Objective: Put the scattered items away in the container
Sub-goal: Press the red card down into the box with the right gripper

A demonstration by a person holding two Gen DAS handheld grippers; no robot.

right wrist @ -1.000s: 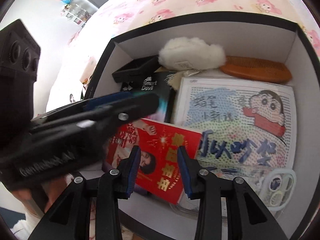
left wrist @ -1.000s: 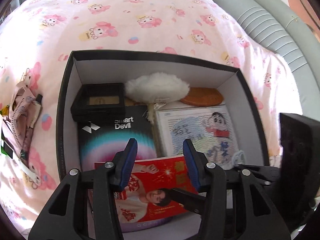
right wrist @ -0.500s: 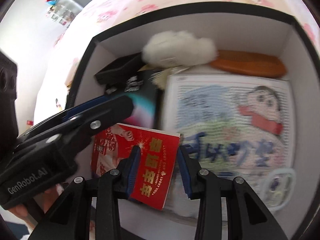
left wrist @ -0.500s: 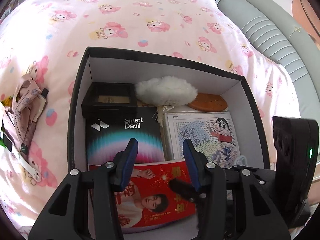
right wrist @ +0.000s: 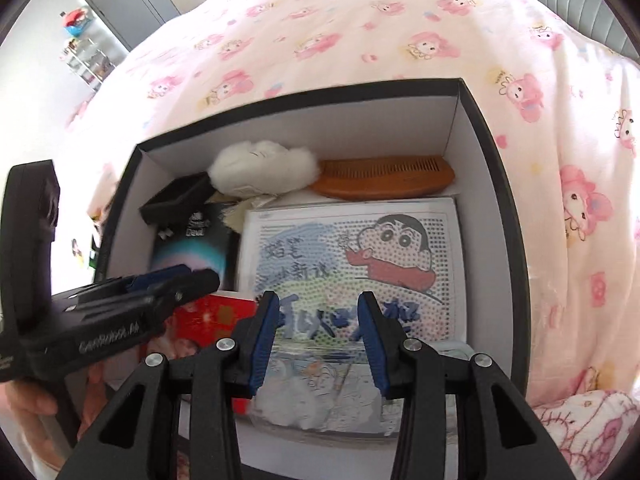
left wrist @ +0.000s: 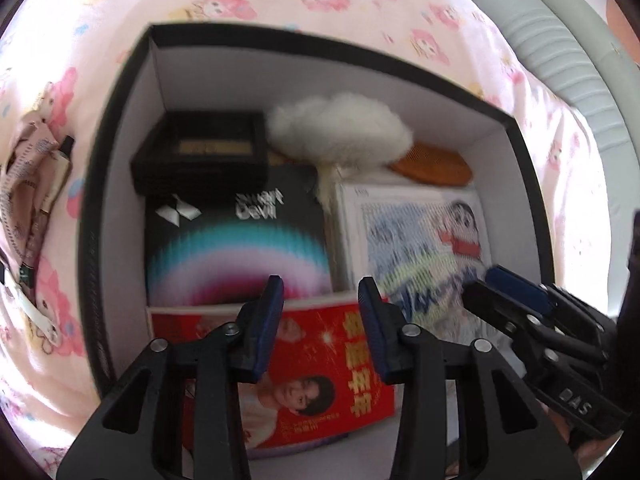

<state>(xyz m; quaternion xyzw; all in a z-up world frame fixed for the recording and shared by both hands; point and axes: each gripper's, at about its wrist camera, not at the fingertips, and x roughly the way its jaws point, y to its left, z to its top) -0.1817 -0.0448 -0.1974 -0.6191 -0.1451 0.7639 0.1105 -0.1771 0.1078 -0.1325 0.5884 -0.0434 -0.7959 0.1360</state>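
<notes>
Both tools are hovering over the open black container (left wrist: 120, 208), angled steeply down into it, which suggests the person is checking the packing or finishing a drop-off, not reaching for something new. The left gripper (left wrist: 320, 328) is standing partly open with nothing between its blue pads; its jaws have just been closing a little on empty air. Directly beneath and beyond its tips the red booklet (left wrist: 332, 364) is lying flat at the near edge of the container, apparently so it covers the gap in front of the larger items. The right gripper (right wrist: 318, 338) is also holding nothing, jaws moderately apart, poised above a clear packet (right wrist: 320, 396) and the cartoon bead board (right wrist: 360, 260) just ahead of it. To the left of that board, beyond the left tool, the dark Smart Devil box (left wrist: 236, 248) is filling the floor beside it. Farther on, against the far wall, a small black case (left wrist: 200, 156), a white fluffy puff (left wrist: 340, 132) and a wooden comb (right wrist: 384, 176) are sitting in a row. Off to the left tool's far left, outside the container, a patterned pouch (left wrist: 28, 176) is still lying on the pink bedspread (right wrist: 360, 32), probably the next thing to gather
</notes>
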